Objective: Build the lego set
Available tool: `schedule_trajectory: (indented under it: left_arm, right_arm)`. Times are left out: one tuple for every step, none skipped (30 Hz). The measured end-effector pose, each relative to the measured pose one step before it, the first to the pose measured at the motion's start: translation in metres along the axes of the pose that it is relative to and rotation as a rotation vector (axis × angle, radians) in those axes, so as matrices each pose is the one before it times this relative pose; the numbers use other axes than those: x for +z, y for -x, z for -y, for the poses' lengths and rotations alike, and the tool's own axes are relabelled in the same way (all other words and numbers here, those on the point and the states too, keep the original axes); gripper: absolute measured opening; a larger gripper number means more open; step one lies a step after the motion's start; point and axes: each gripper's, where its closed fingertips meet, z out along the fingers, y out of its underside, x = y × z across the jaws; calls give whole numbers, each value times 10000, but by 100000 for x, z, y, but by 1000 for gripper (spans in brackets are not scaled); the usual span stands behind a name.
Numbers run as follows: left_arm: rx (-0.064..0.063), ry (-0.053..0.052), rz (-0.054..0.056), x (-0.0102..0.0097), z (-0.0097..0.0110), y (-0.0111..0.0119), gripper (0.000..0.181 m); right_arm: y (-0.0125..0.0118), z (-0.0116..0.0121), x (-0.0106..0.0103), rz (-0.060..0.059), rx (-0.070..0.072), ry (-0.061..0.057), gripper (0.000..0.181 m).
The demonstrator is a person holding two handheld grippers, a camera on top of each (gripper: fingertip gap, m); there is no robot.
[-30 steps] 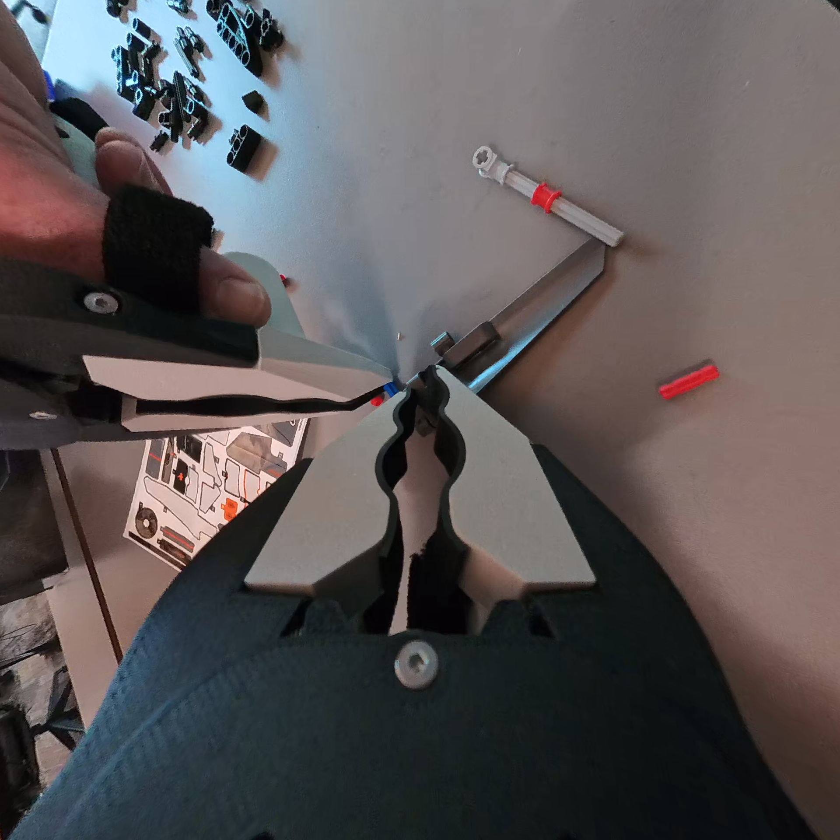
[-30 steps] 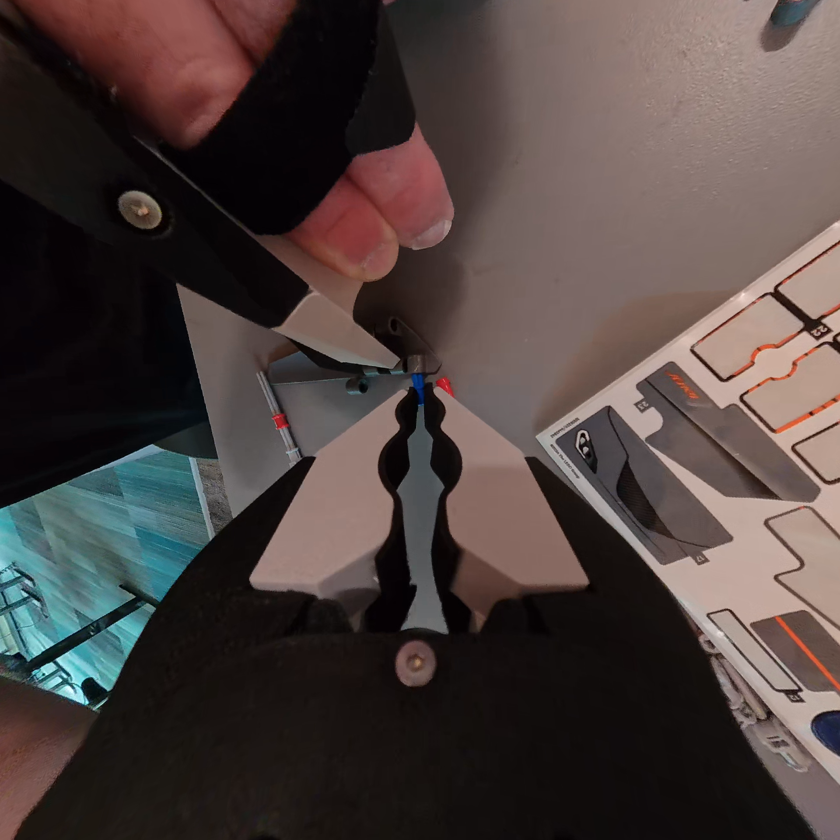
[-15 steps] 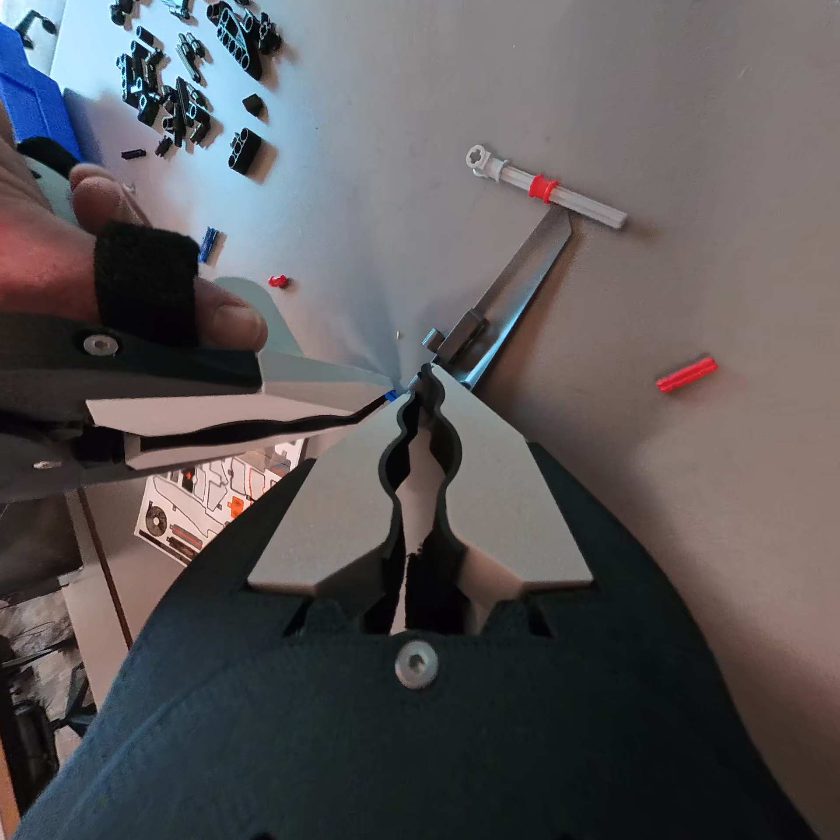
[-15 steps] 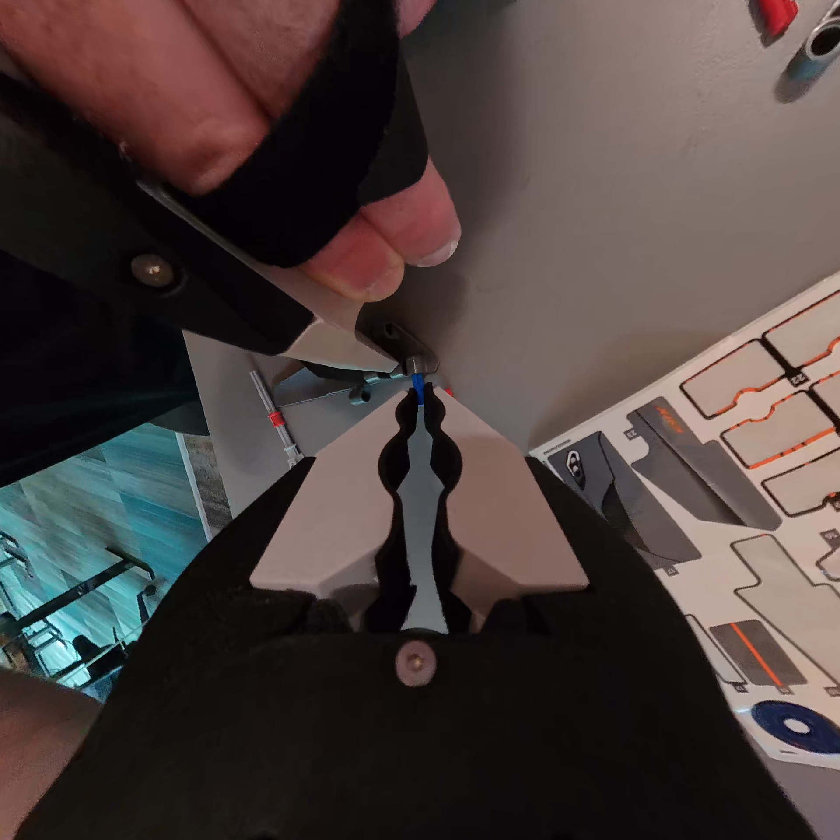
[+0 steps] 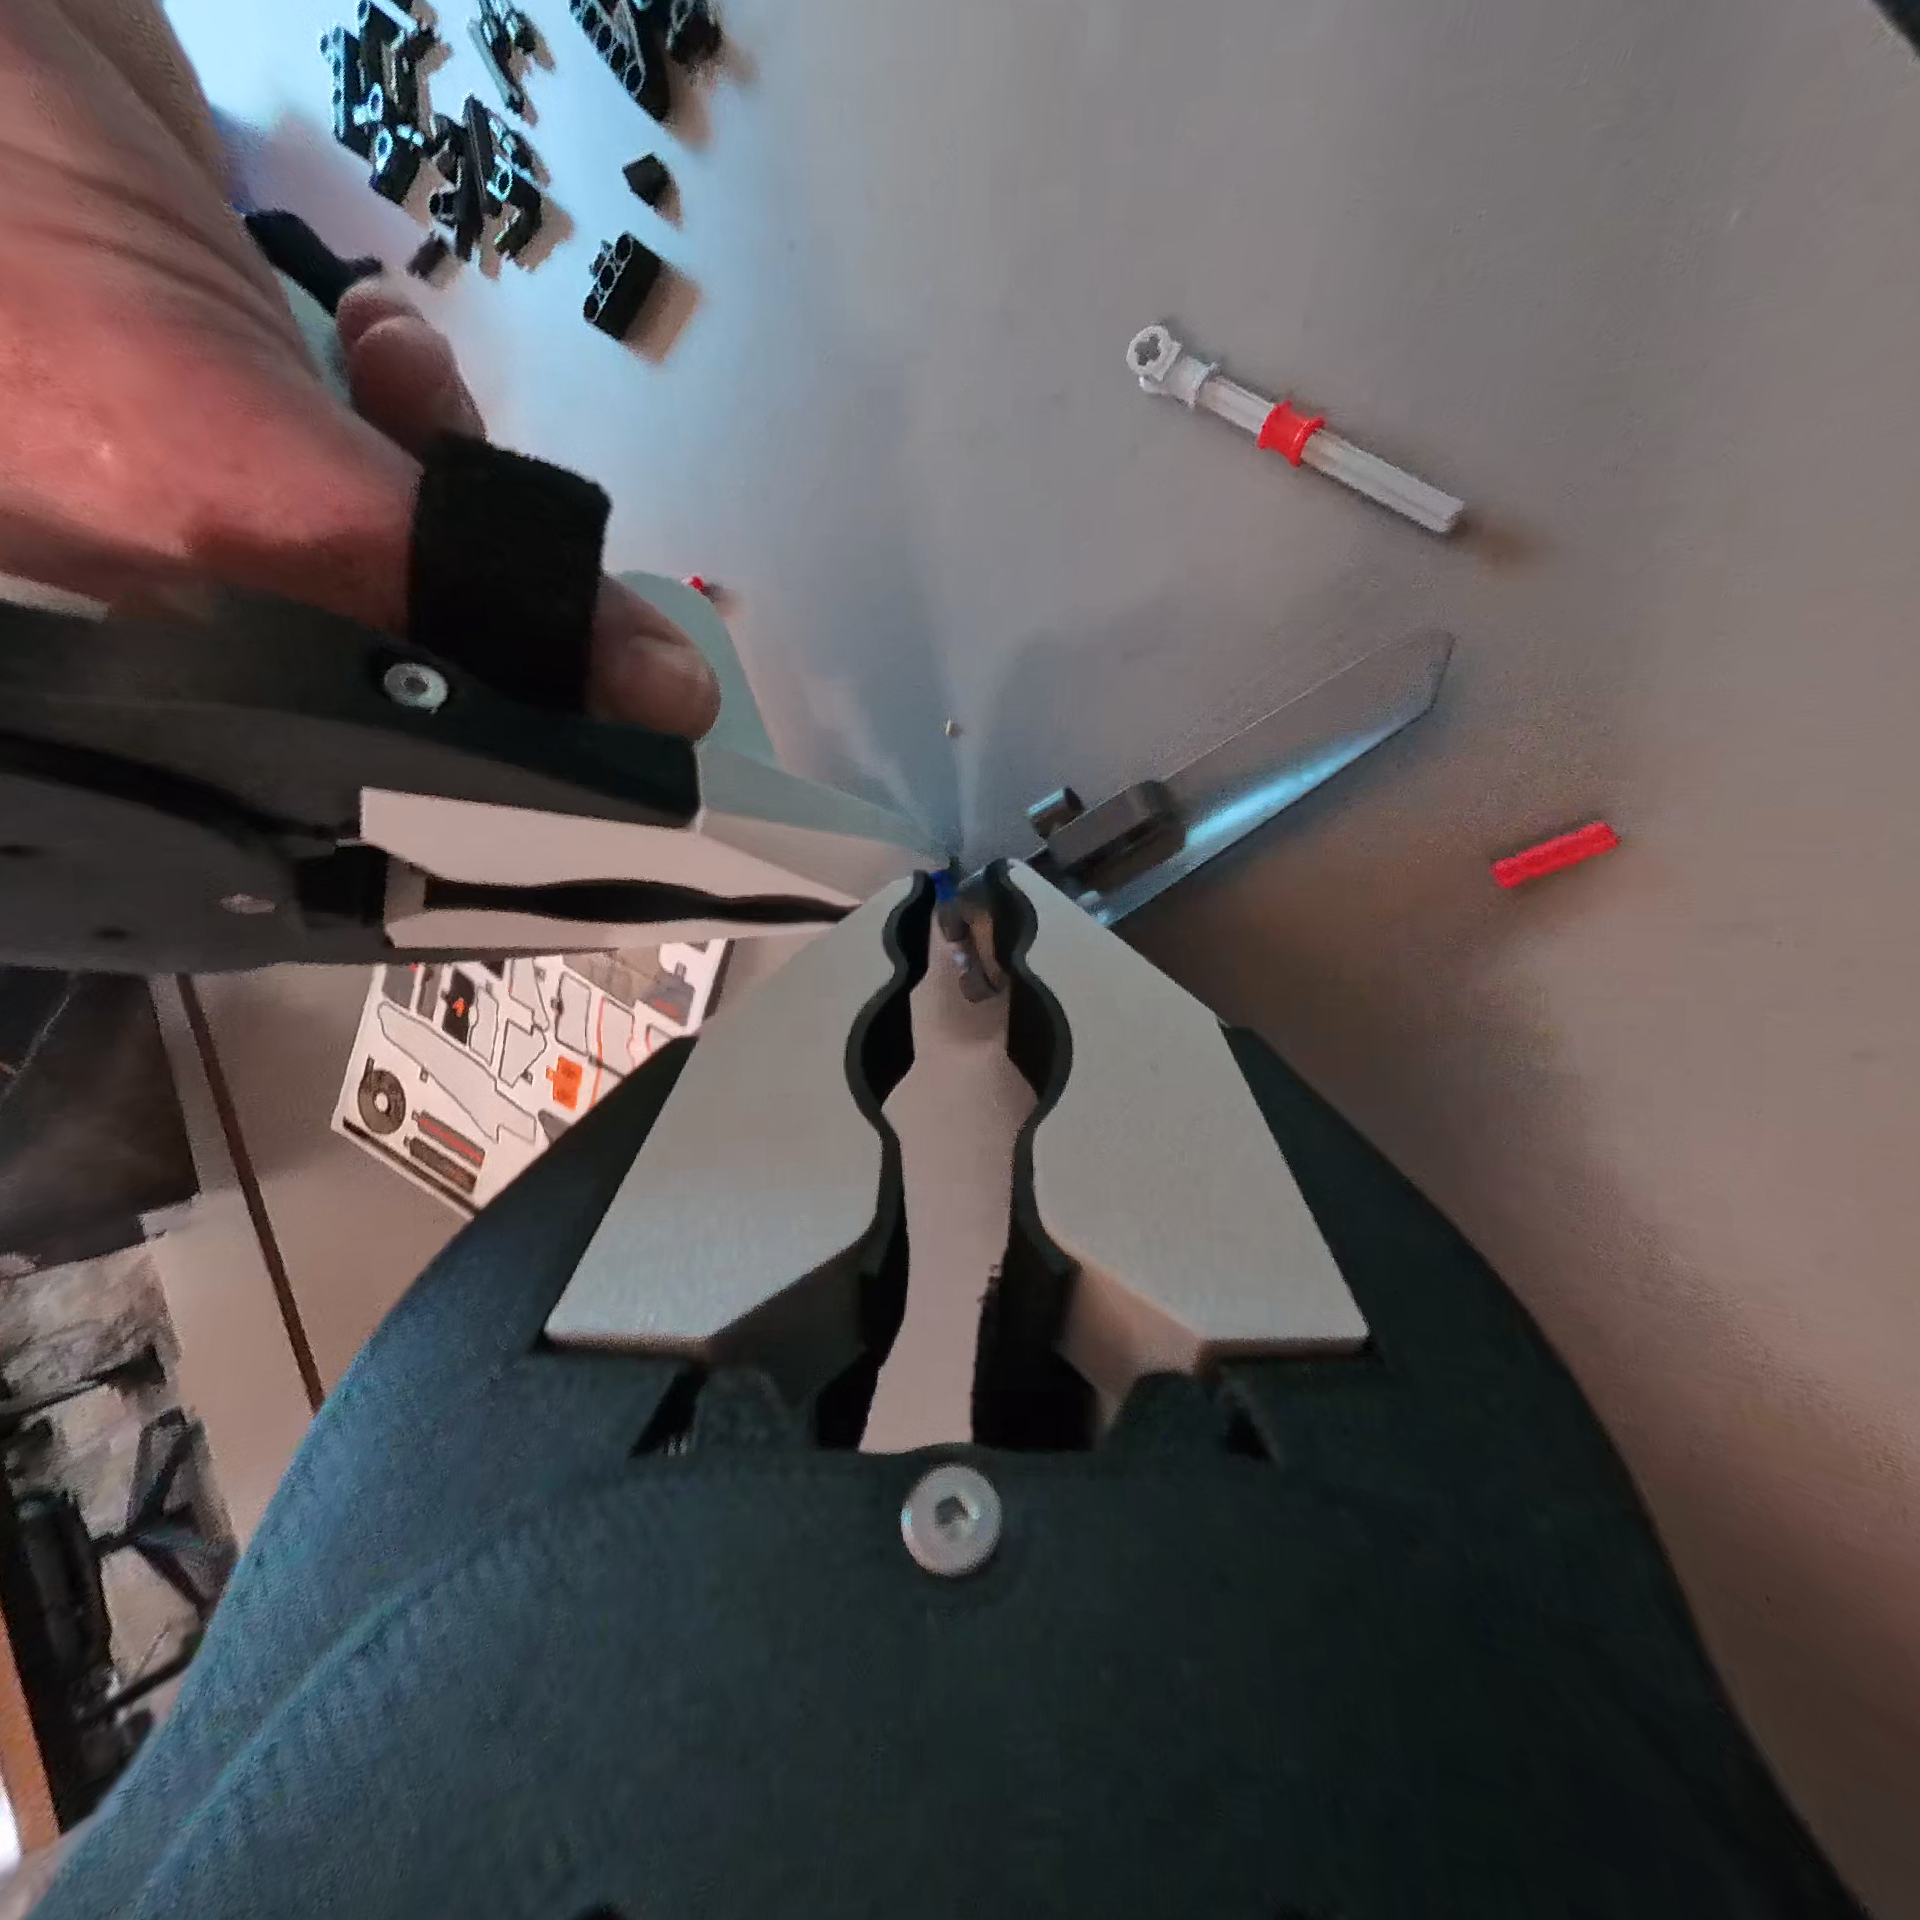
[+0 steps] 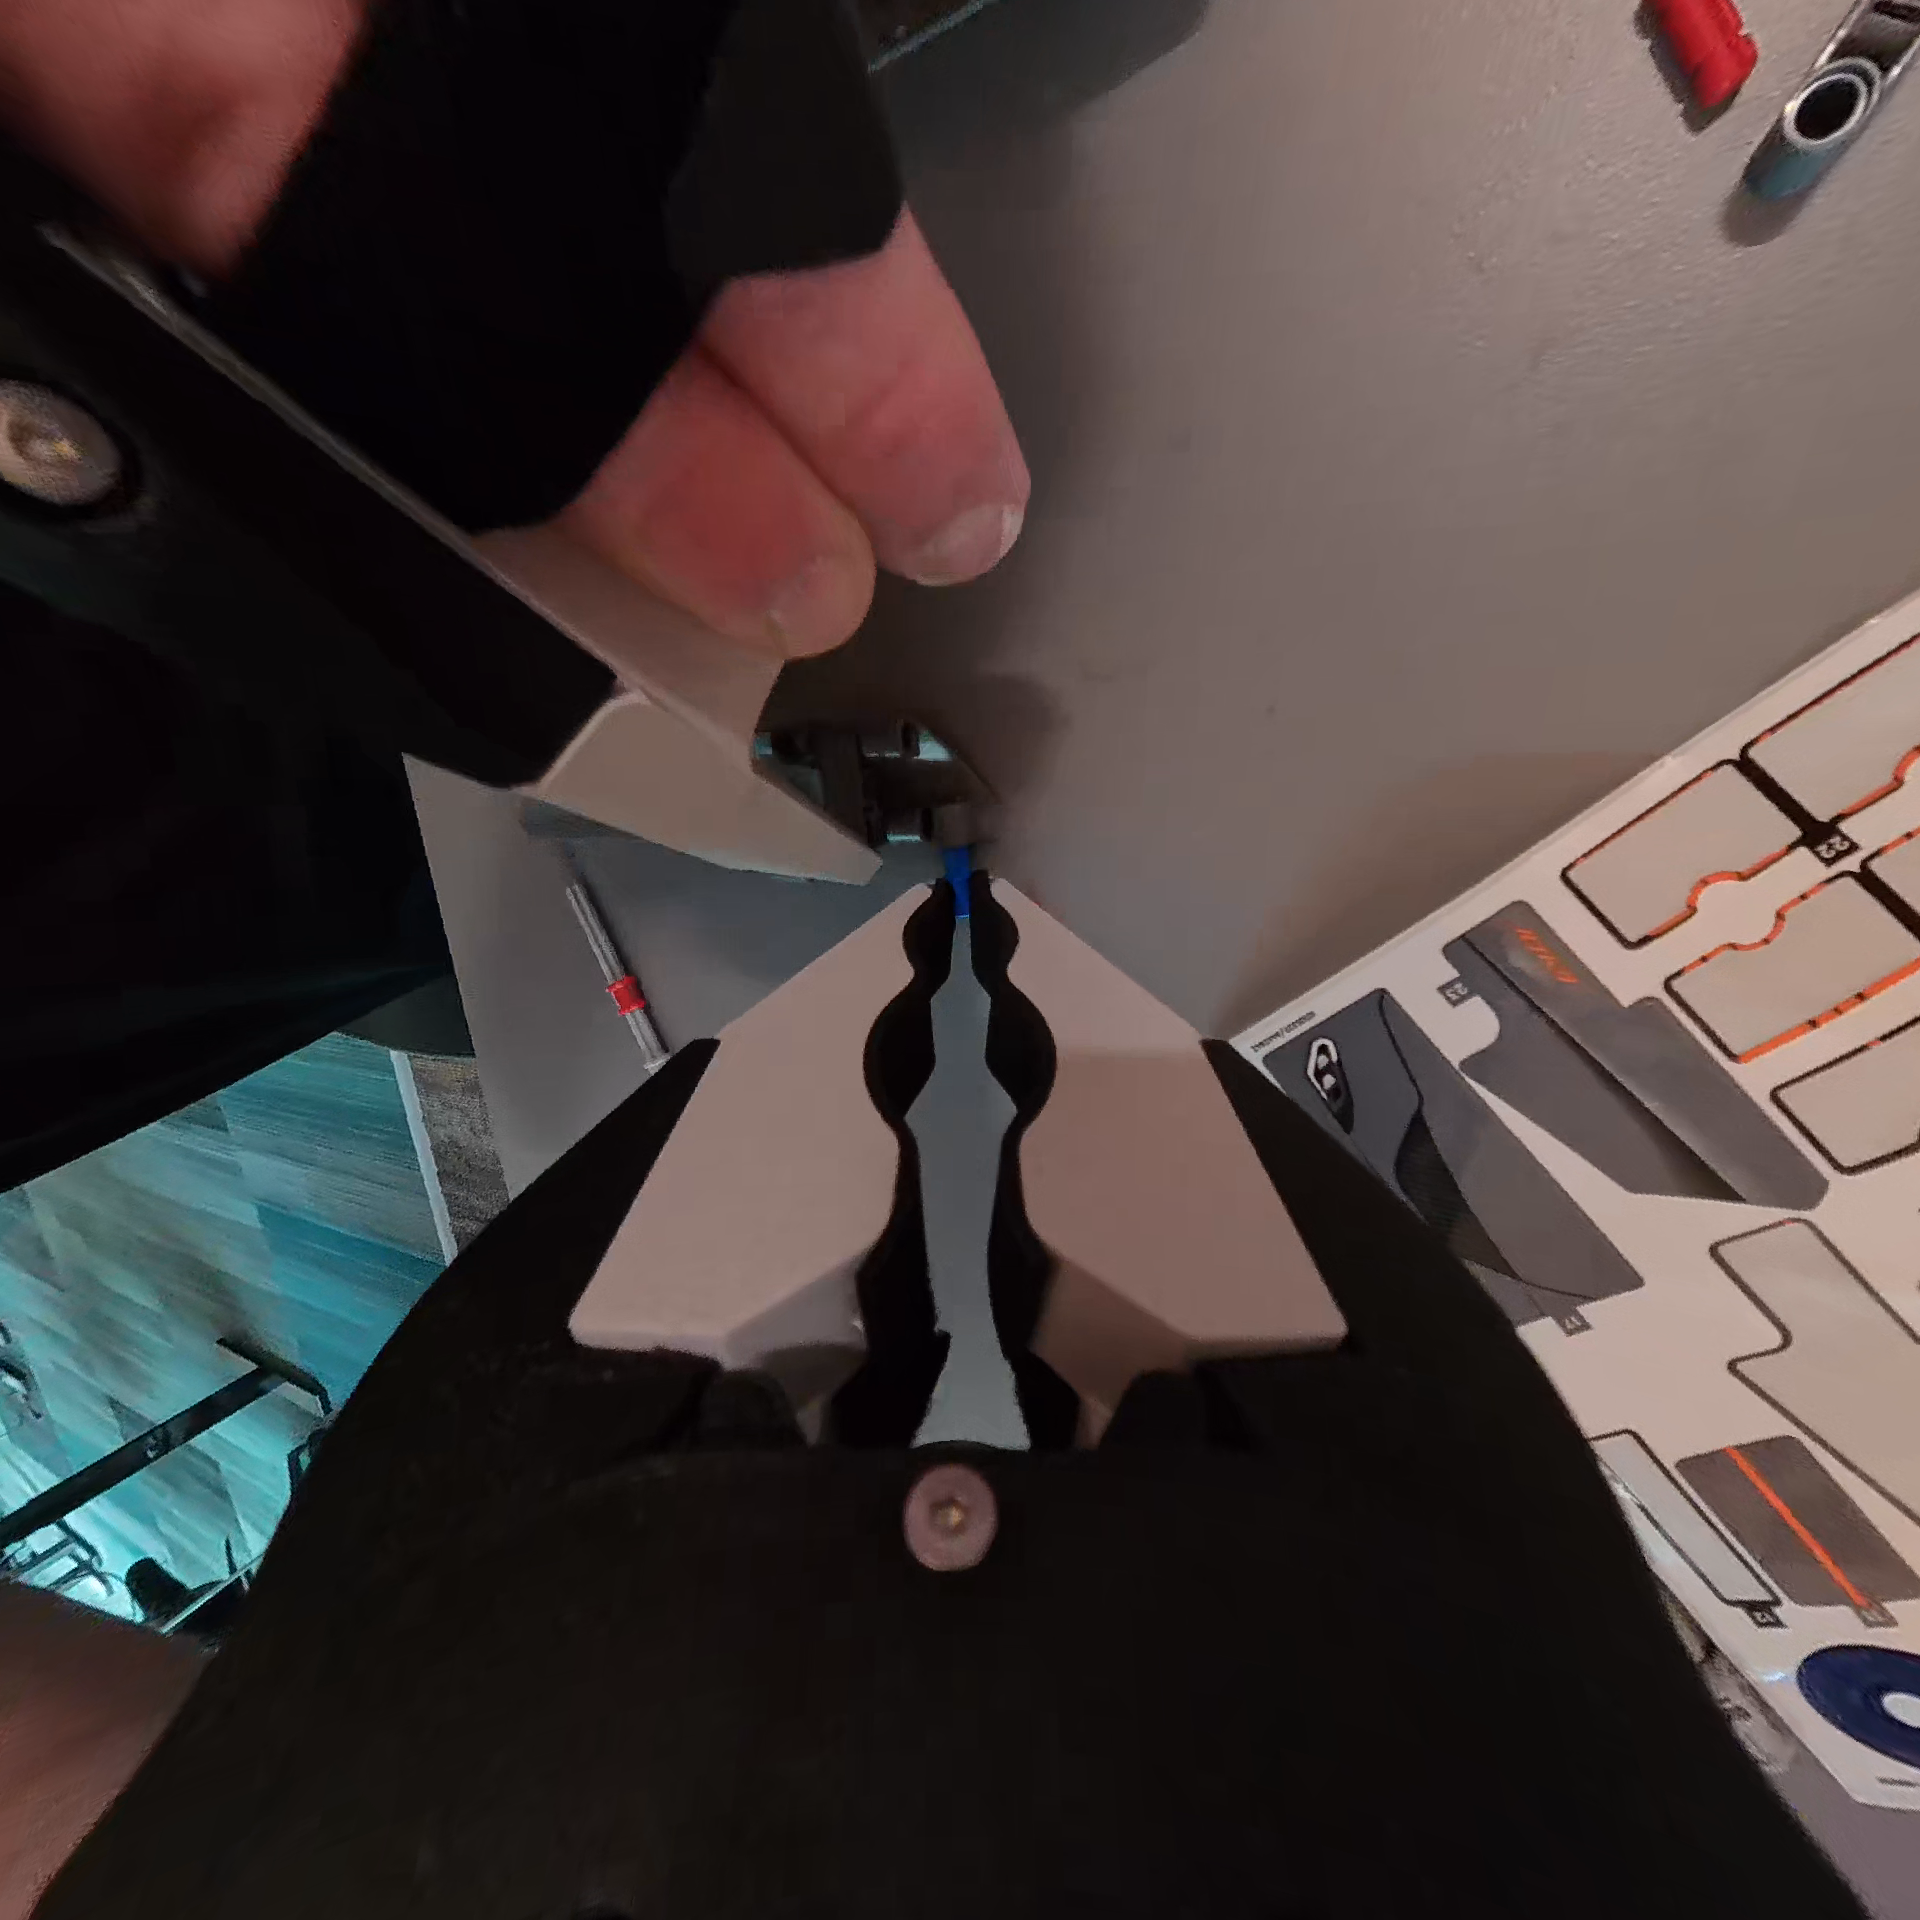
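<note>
Two tools meet tip to tip above the surface (image 5: 1558,312), and the main change over the last second is in the left tool (image 5: 961,883): its jaws, pressed nearly together half a second ago, now stand visibly wider, with the small dark grey connector (image 5: 971,961) still between them. Whether they still pinch it I cannot tell. The right tool (image 6: 961,894) is clenched on the blue pin (image 6: 958,883), which juts straight ahead of its tips and touches the end of the connector (image 6: 883,779), much as a moment ago. A stretch of blue still shows, so the pin is probably started but not seated. The looser left hold could mean a re-grip, and it could let the connector twist under the push. Ahead and right of the left tool lie a thin grey panel (image 5: 1299,727), a pale axle with a red bush (image 5: 1288,431) and a loose red pin (image 5: 1553,857). Black parts (image 5: 468,135) sit far ahead to its left. Right of the right tool lies a sticker sheet (image 6: 1558,1039) of grey and orange shapes with tiny printed marks. No brand mark can be made out anywhere.
</note>
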Motion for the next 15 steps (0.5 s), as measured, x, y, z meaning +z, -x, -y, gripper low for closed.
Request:
schedule_trajectory:
  left_arm:
    - [-144, 141, 95, -385, -84, 82, 10]
    - [-219, 147, 100, -437, -196, 120, 8]
    - [-262, 157, 8, -429, -409, 60, 10]
    - [-317, 135, 114, -378, -499, 340, 12]
    - [-395, 13, 40, -304, -326, 293, 12]
    - [-495, -38, -174, -151, -148, -33, 14]
    - [-434, 29, -228, 37, -132, -222, 17]
    - [-254, 48, -212, 172, -57, -410, 19]
    - [-231, 39, -187, 225, 22, -464, 21]
    - [-214, -34, -99, 137, 159, -334, 22]
    - [-239, -116, -139, 32, 277, -329, 22]
    - [-282, -4, -142, 62, 80, -213, 22]
    - [-236, 109, 104, 157, -128, 228, 23]
    - [-96, 146, 201, 199, -239, 384, 22]
    - [8, 133, -46, 273, -272, -73, 18]
  right_arm:
    - [-31, 29, 9, -28, 6, -38, 0]
    - [-13, -8, 8, -16, 15, -42, 0]
    - [-30, -1, -10, -20, 39, -65, 0]
    - [-4, -1, -10, -27, 34, -80, 0]
    - [16, 2, 6, -29, 20, -81, 0]
    - [21, 12, 10, -30, 21, -74, 0]
    - [4, 3, 7, -26, 13, -59, 0]
    - [0, 11, 9, -34, 12, -41, 0]
    - [-2, 21, 1, -35, 6, -37, 0]
    - [3, 0, -3, -22, 12, -41, 0]
    - [-11, -5, 2, -23, 10, -43, 0]
    - [2, 6, -4, -29, 0, -45, 0]
    - [2, 12, 5, -20, -2, -45, 0]
    - [-9, 7, 3, -14, 4, -46, 0]
    - [1, 19, -2, -26, 2, -48, 0]
